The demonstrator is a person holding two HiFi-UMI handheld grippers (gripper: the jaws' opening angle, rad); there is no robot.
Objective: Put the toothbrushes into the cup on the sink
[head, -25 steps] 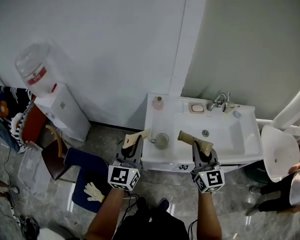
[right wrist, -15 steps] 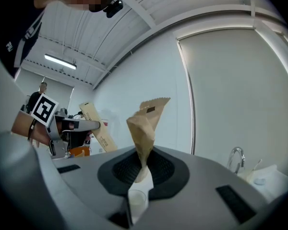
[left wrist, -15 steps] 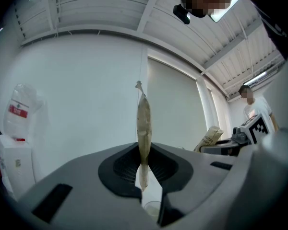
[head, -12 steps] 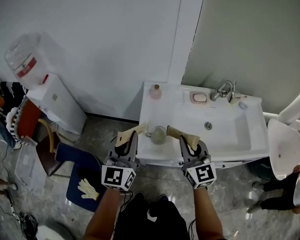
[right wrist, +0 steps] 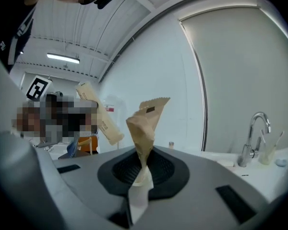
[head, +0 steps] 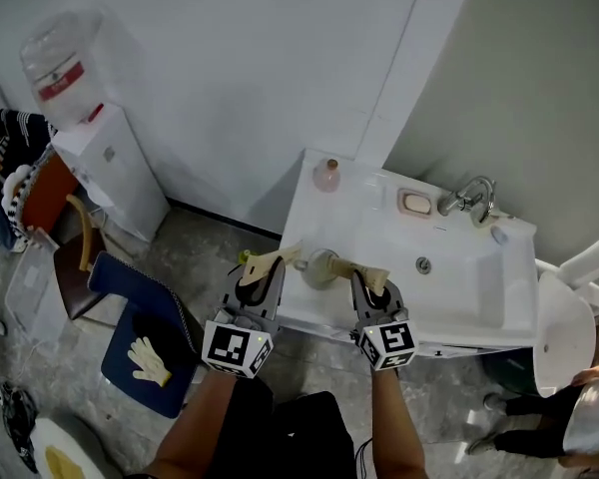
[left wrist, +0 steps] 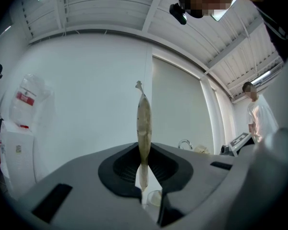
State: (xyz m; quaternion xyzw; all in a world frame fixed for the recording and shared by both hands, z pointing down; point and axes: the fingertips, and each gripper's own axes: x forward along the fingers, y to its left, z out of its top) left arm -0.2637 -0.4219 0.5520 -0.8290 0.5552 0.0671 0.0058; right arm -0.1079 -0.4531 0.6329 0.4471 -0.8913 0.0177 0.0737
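Closer in now: against a second ago, both paper-wrapped toothbrushes are drawn toward the cup (head: 319, 265), and the gaps on either side of it are narrowed. The cup is stood on the front left rim of the sink (head: 467, 299), squarely between the two grippers.

The left gripper (head: 261, 279) is seen clamped on the left toothbrush (head: 271, 260). In the left gripper view the packet is pinched edge-on between the pads and carried straight out along the jaws. The right gripper (head: 368, 289) is pressed shut on the right toothbrush (head: 358, 267), whose crumpled paper is squeezed at its base between the pads.

And here is the relation that matters. From the left gripper the cup is found to the right; from the right gripper, to the left. Each toothbrush is held with its long axis nearly level along the sink front, free end aimed inward at the cup. The right one's end is seen at the cup's rim, though contact cannot be told. The left one's end is kept just short of the cup's other side.

The right hand is judged the nearer. Neither toothbrush is yet in the cup, and a swing from level to upright over the cup's mouth is judged to be needed first.
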